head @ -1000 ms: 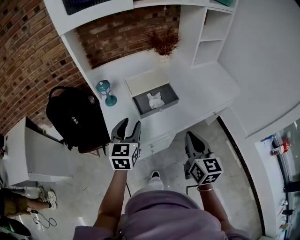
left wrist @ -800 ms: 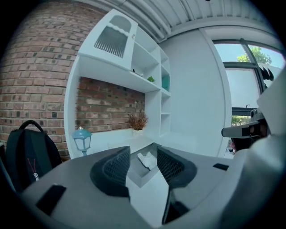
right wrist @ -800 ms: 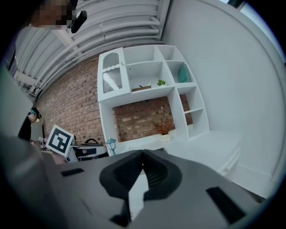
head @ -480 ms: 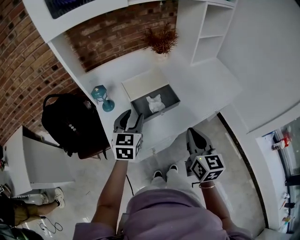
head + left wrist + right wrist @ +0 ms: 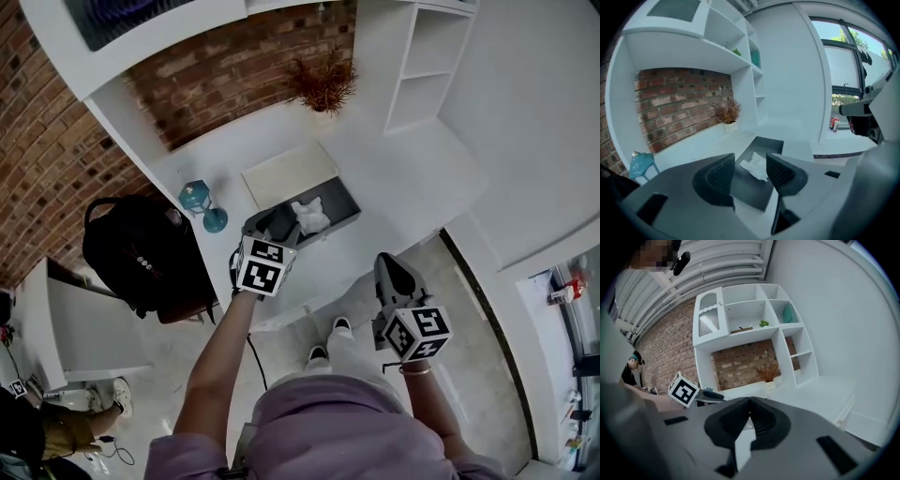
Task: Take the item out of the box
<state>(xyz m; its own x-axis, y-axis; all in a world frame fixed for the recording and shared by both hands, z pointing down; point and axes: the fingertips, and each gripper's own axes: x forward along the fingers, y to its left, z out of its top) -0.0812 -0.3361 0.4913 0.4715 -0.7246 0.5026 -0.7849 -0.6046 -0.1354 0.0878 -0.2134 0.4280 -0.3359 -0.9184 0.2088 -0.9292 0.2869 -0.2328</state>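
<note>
The white crumpled item (image 5: 309, 216) lies inside the dark box (image 5: 345, 201) on the white counter (image 5: 412, 169). The left gripper (image 5: 272, 223) hangs over the box's eight o'clock end. Its jaws are opening and touch nothing (the item sits just past them). Down at five o'clock, the right gripper (image 5: 387, 266) is pinched closed and empty.

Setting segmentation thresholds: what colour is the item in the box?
The item is white, against the dark grey box; best in left gripper view.
</note>
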